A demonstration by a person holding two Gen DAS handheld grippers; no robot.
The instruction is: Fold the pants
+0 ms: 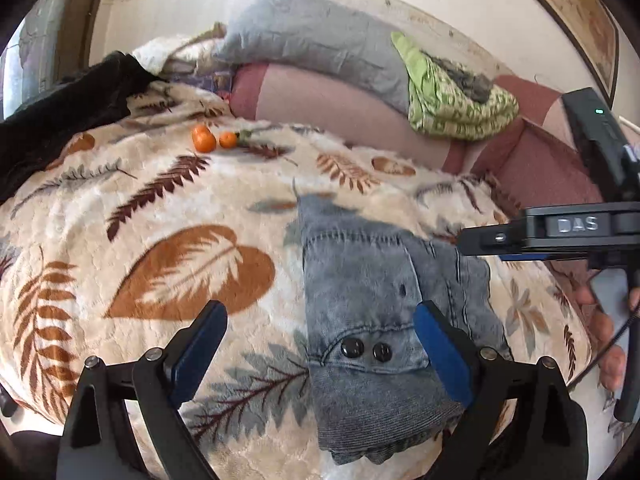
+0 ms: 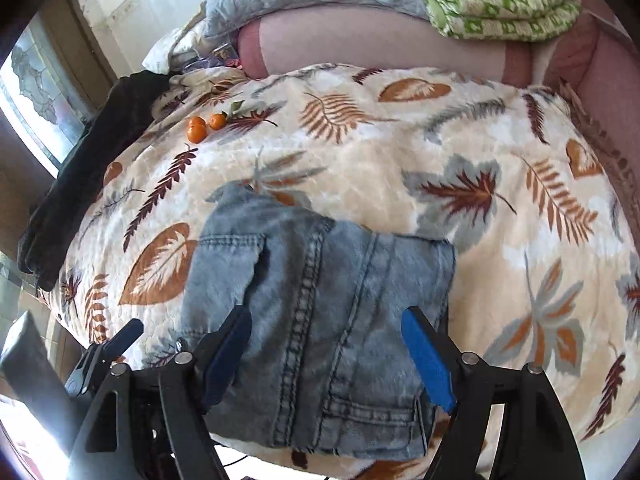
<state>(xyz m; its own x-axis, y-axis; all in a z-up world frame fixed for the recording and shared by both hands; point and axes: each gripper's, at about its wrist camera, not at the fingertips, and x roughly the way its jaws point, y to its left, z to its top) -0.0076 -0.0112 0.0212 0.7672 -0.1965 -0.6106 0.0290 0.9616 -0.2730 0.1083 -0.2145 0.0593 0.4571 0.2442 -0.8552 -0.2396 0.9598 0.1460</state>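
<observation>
Pants (image 2: 320, 280) lie in a compact fold (nearly done); left gripper (image 1: 320, 320) and right gripper (image 2: 326, 324) released, next smoothing.

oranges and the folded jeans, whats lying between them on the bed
Nothing but bare leaf-print blanket separates the oranges from the folded jeans; the right wrist view shows it clearest.

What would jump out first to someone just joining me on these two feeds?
The folded denim pants lie in a compact bundle on the leaf-print blanket, right under both open grippers, left gripper and right gripper, neither gripping cloth. Next, the bright oranges sit on the blanket's far left, and a green patterned cloth is piled on the pillows behind.
</observation>
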